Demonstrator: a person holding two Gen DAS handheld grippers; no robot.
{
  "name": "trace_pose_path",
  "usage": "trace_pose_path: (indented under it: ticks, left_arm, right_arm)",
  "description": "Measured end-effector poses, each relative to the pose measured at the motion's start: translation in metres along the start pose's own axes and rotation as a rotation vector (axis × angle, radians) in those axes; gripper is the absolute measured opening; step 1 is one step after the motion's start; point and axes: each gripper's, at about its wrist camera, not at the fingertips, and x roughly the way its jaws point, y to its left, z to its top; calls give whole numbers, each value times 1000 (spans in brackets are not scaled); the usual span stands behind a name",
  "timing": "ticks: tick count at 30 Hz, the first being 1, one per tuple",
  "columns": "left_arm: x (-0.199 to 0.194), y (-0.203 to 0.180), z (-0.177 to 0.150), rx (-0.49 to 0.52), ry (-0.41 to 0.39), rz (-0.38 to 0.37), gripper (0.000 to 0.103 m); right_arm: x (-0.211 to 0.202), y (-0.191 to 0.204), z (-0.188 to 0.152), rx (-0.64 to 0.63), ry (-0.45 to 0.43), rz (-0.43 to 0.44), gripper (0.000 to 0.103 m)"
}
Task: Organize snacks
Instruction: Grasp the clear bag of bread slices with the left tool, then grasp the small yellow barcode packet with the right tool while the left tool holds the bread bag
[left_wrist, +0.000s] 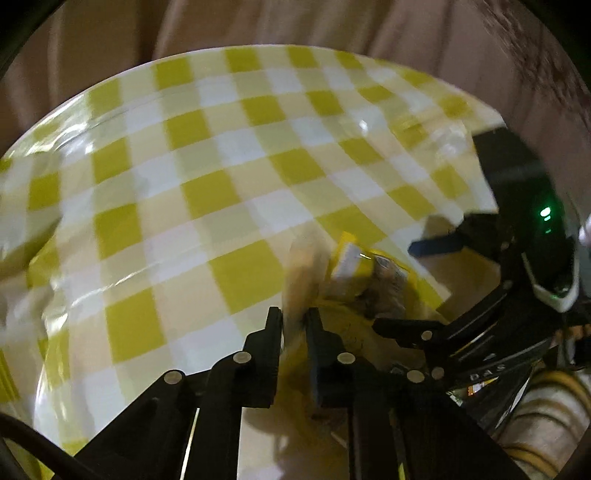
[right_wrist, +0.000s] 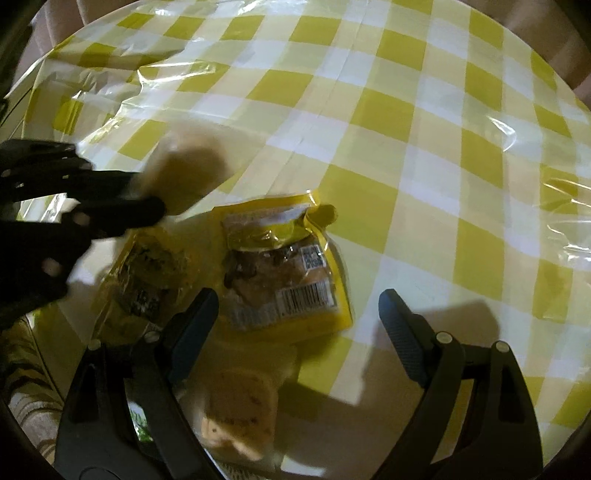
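We record, from the left: the left gripper (right_wrist: 147, 199) clamped on a pale, blurred snack (right_wrist: 192, 166), held above the yellow-and-white checked tablecloth (right_wrist: 424, 147); a yellow packet (right_wrist: 147, 280) beside it; a barcoded yellow packet (right_wrist: 291, 273) lying flat; a round biscuit pack (right_wrist: 240, 410) nearest us; the right gripper (right_wrist: 299, 317), jaws wide apart, empty. Beige curtain (left_wrist: 295, 22) beyond the table.

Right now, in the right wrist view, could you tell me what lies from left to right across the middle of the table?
Left gripper clamping a pale snack → dark-printed yellow packet → yellow packet with a barcode → bare checked tablecloth.
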Motion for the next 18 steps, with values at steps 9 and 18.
trace_pose_path:
  ticks: [9,18]
  left_arm:
    - [-11,15,-15,-115,-25,-2,9]
    - [-22,23,-40,-181,-18,26,9]
  right_arm:
    - [7,-2,12,41,-11,61,84]
    - [0,1,10,37,-37,81,52]
